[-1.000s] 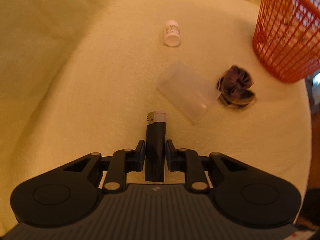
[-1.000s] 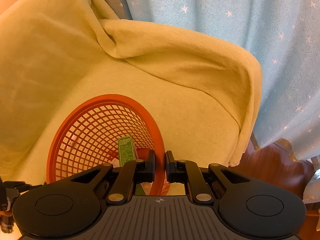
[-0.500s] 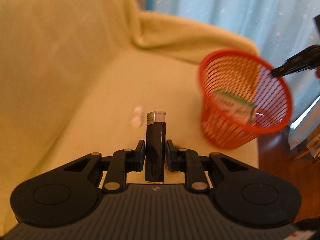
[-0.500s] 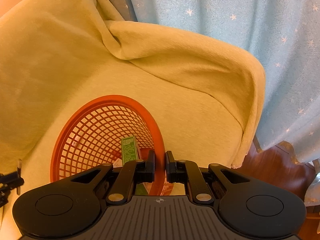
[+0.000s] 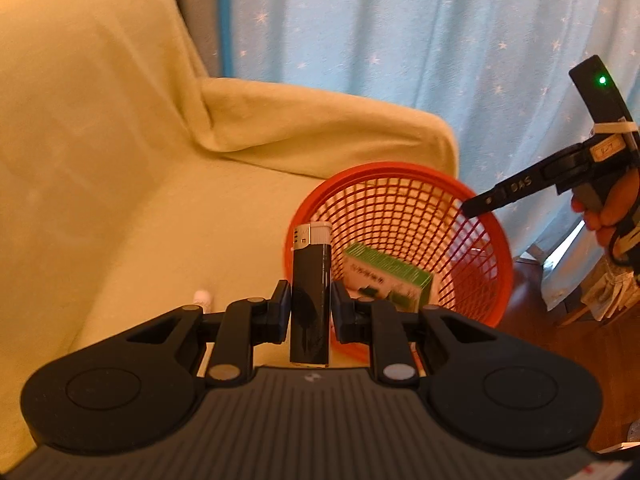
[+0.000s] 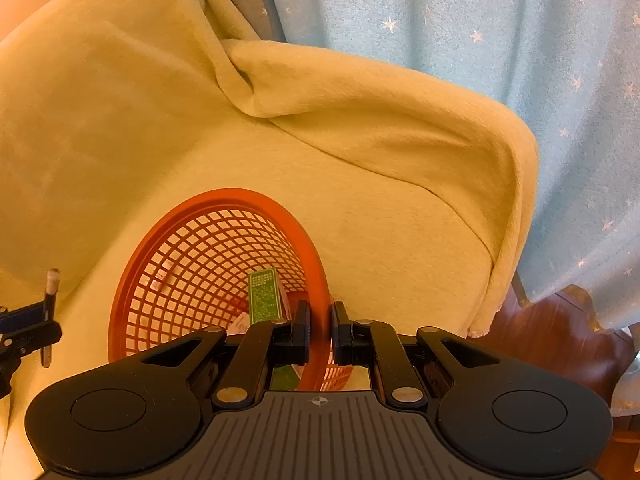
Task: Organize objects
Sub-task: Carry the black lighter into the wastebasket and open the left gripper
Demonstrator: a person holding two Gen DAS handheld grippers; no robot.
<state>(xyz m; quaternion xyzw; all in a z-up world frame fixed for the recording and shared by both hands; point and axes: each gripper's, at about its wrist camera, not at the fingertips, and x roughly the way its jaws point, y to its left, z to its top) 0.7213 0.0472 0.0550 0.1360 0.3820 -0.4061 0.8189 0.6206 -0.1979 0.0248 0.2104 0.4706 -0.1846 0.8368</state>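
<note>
Since a second ago I've swung my left gripper point(image 5: 311, 312) up off the yellow sofa cover point(image 5: 120, 168) toward the orange basket point(image 5: 472, 248), which my right gripper point(image 6: 320, 330) pinches by the near rim, tilting it open toward me. A green box point(image 5: 386, 282) lies inside. The black lighter point(image 5: 311, 296) stands clamped upright, just short of the rim.

Behind your work you see a pale blue curtain point(image 5: 400, 40) dotted with small stars, a yellow blanket point(image 6: 360, 140) draped over the sofa, and wooden floor point(image 6: 560, 328) at right.
</note>
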